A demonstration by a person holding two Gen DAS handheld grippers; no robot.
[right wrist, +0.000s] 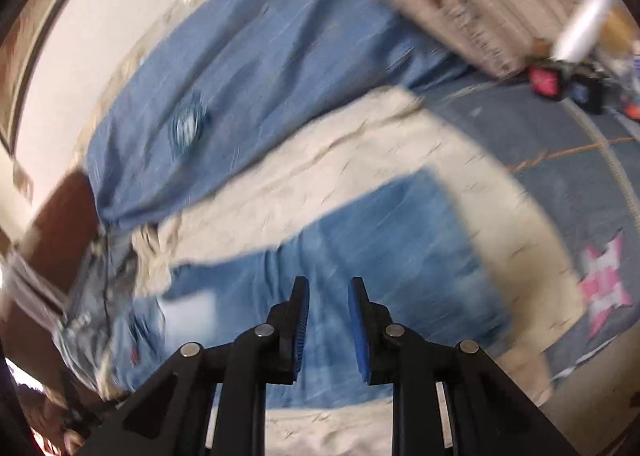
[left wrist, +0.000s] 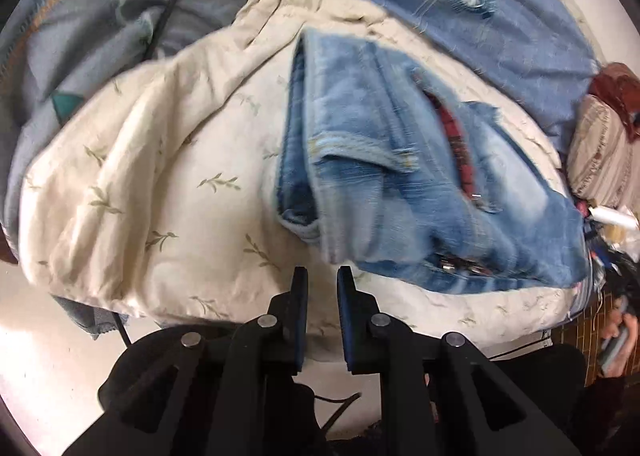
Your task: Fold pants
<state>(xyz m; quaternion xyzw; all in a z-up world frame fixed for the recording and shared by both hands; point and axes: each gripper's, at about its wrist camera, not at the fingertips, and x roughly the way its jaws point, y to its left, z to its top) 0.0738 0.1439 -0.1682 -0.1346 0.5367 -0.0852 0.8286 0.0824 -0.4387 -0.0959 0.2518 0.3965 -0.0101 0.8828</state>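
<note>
On the cream leaf-print quilt [left wrist: 168, 160] lie the jeans [left wrist: 400, 176], already doubled into a compact bundle with the hem of one leg turned up across the top layer. I judge the fold nearly complete; only squaring of the edges looks left to do.

I hold the left gripper [left wrist: 322, 276] just short of the jeans' near edge, over bare quilt, jaws nearly together with only a narrow slot between the pads and nothing in it. I read this as a stand-off that keeps the pads clear of the denim, so the layers are not dragged.

My right gripper [right wrist: 328, 284] hangs above the jeans [right wrist: 380, 256] from the opposite side, jaws likewise drawn close and empty. Its view is heavily smeared, so I cannot tell how far above the fabric it is.

Beyond the jeans, a blue sheet [left wrist: 480, 8] covers the bed; a striped pillow [left wrist: 600, 160] sits off to their right.
</note>
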